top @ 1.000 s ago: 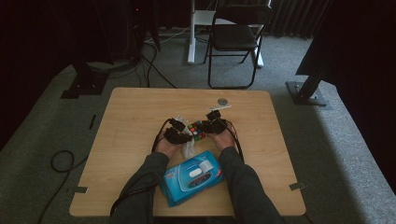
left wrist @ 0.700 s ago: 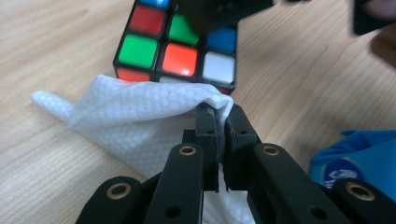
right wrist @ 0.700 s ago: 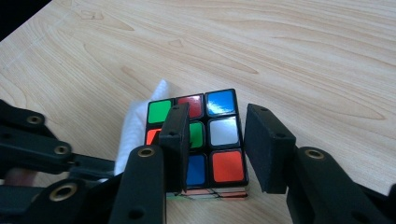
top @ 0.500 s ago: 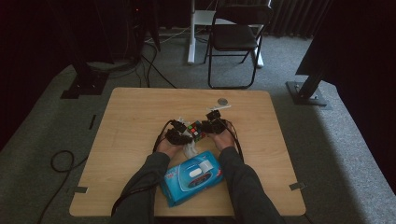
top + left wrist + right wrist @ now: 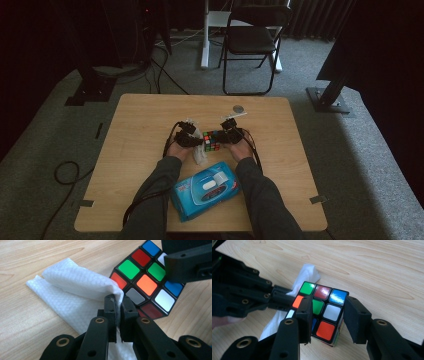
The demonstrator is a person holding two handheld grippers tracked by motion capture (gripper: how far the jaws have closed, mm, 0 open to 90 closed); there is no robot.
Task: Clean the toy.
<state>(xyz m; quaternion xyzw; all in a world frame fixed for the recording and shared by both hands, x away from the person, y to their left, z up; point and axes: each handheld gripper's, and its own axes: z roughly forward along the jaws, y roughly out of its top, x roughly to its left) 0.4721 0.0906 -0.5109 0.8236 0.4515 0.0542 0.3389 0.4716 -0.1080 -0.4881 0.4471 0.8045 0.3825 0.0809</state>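
Resting between right hand-held gripper (image 5: 328, 317) jaws: puzzle cube (image 5: 322, 312).

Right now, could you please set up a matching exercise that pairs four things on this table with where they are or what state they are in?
Things:
1. white wipe
2. puzzle cube
3. blue wipes pack
4. small round disc

States:
A. lies alone near the table's far edge
B. pinched in the left gripper
C. lies between the person's forearms
D. sits between the right gripper's jaws

Pairs: 1-B, 2-D, 3-C, 4-A
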